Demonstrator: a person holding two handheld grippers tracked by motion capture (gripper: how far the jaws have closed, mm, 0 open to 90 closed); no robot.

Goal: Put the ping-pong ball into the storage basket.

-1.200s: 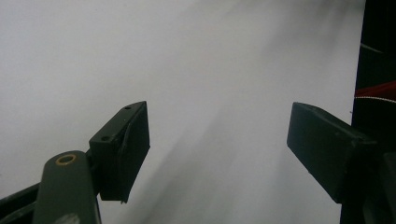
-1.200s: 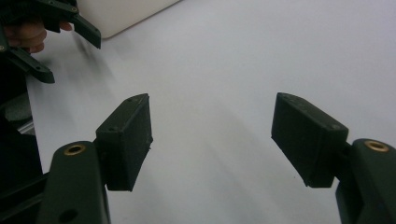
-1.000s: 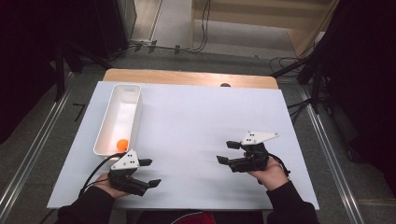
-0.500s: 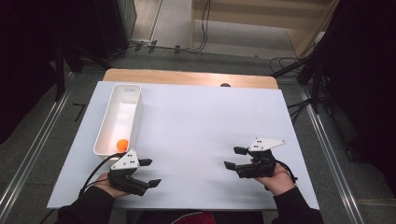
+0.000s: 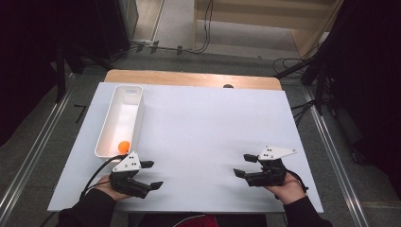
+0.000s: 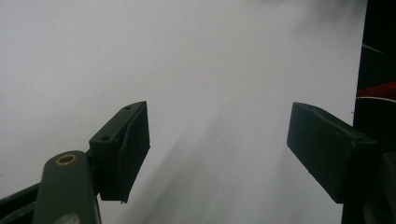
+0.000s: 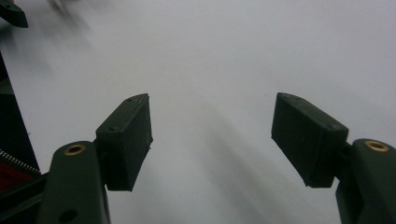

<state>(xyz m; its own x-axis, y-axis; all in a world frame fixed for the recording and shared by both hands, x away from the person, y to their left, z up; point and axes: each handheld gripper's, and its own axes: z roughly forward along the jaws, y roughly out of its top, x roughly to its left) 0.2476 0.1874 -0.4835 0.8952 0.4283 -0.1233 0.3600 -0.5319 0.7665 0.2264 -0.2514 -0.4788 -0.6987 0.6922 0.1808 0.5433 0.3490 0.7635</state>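
An orange ball point(image 5: 124, 146) lies at the near end of a long white tray point(image 5: 106, 127) on the left of the white table point(image 5: 198, 127). My left gripper point(image 5: 152, 175) rests near the table's front edge, just below the tray, its jaws wide apart with nothing between them point(image 6: 218, 140). My right gripper point(image 5: 245, 165) sits at the front right, pointing left, also open and empty point(image 7: 212, 135). Both gripper views look across bare white table.
A wooden strip point(image 5: 189, 79) runs along the table's far edge. Grey floor, metal rails point(image 5: 28, 156) and cables point(image 5: 302, 106) surround the table. The other gripper's jaw tip point(image 7: 11, 13) shows at the top left of the right gripper view.
My right gripper has drawn back toward the front edge of the table and slightly right. The left gripper has stayed put.
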